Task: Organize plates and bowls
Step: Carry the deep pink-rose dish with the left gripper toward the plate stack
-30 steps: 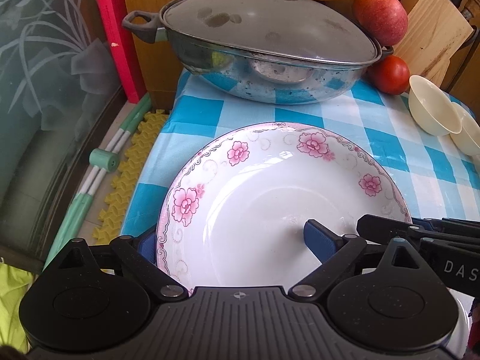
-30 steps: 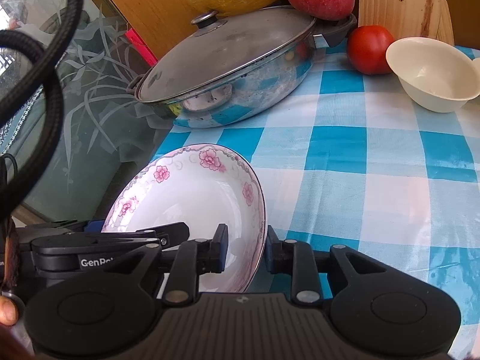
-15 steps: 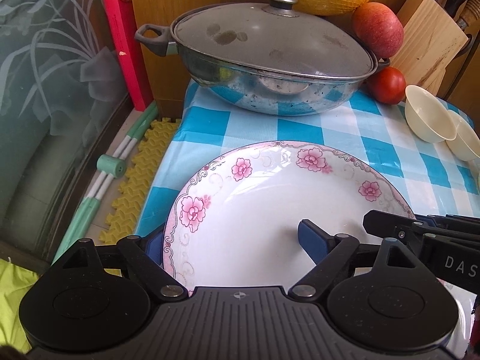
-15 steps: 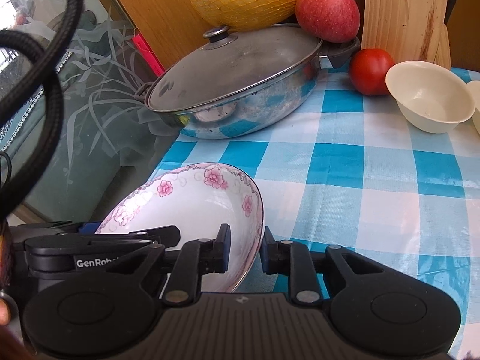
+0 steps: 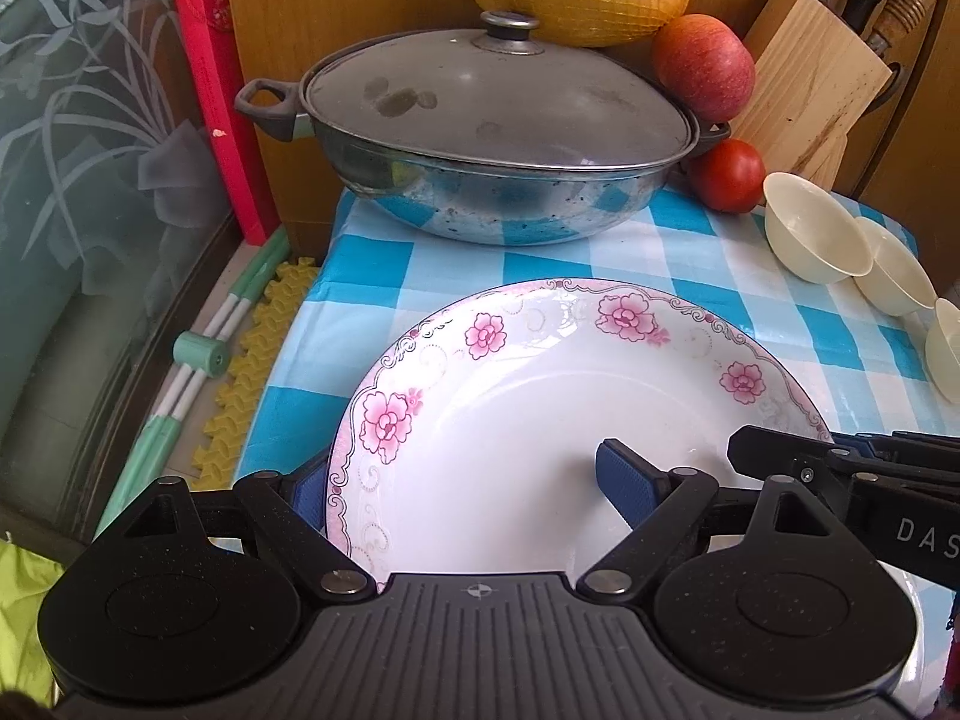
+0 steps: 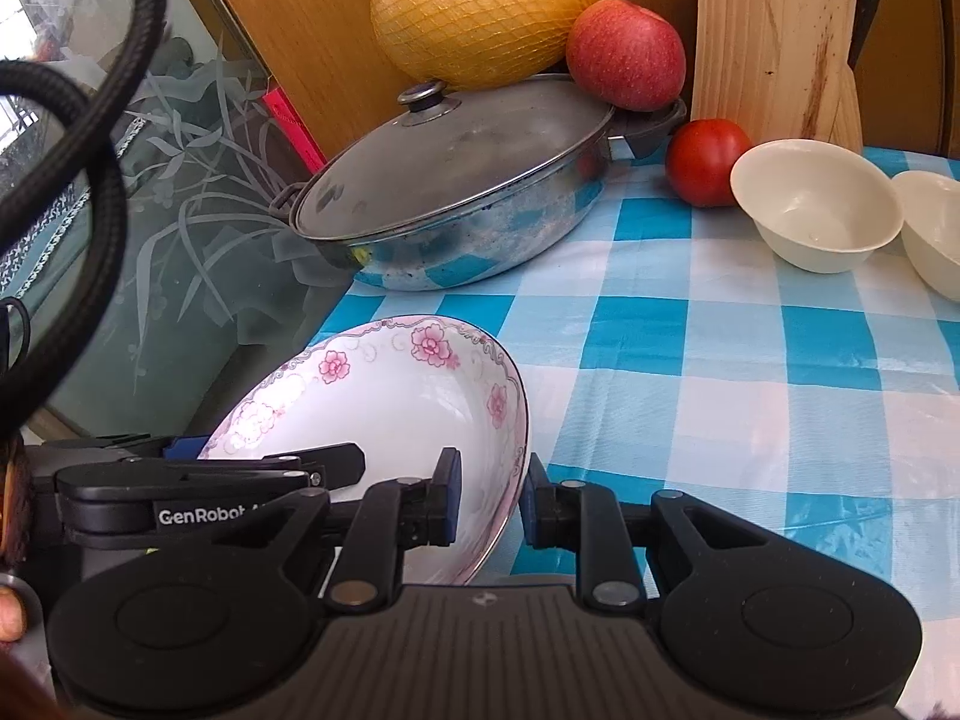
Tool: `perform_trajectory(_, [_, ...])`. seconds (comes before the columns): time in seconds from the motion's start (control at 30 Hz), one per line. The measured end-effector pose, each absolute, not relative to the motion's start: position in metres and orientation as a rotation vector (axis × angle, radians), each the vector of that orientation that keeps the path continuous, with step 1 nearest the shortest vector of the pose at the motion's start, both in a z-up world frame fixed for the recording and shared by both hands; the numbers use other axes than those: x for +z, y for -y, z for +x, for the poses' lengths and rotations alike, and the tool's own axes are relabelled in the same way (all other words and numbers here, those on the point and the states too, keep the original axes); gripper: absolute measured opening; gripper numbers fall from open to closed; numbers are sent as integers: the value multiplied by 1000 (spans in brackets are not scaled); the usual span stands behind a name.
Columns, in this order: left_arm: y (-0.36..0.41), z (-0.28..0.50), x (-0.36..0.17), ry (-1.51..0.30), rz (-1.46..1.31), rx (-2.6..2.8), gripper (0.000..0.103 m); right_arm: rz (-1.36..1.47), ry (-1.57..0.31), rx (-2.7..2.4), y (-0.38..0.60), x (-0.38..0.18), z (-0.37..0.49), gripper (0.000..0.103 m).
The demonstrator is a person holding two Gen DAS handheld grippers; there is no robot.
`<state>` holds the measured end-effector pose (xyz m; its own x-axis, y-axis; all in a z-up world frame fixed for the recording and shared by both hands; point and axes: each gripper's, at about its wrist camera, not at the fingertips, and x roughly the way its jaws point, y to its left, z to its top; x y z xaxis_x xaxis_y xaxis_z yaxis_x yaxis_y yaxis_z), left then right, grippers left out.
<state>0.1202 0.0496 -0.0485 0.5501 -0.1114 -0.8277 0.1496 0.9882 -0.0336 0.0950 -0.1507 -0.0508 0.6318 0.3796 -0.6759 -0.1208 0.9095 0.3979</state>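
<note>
Left gripper (image 5: 468,480) jaws straddle the floral plate (image 5: 540,420) rim.

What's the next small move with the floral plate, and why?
Probably carry the floral plate forward and set it flat on the checkered cloth. Both the left gripper and right gripper straddle its rim, and it sits tilted at the table's edge.

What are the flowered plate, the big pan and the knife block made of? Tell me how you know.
Flowered plate: looks like glazed ceramic or porcelain, glossy white with window glare and printed pink flowers.
Big pan: metal, probably steel; its polished side mirrors the checked cloth. The lid looks duller and stained.
Knife block: unpainted light wood, with visible grain and streaks.
</note>
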Motion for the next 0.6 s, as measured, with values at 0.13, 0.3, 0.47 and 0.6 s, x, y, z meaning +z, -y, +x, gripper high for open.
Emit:
perform_trajectory(0.13, [-41,115,-47,-969,46,-179,91,337,-829,271,160,-47,85,21])
perform_trajectory(0.3, [-27,108,-44,-955,62,-200,91,355,-819,250,170,-46,72,21])
perform_trajectory(0.47, [-16,104,-44,-957,75,-223,91,367,-818,221,180,-46,61,21])
perform_trajectory(0.6, [-7,100,-42,-955,86,-241,91,379,-816,200,189,-46,53,21])
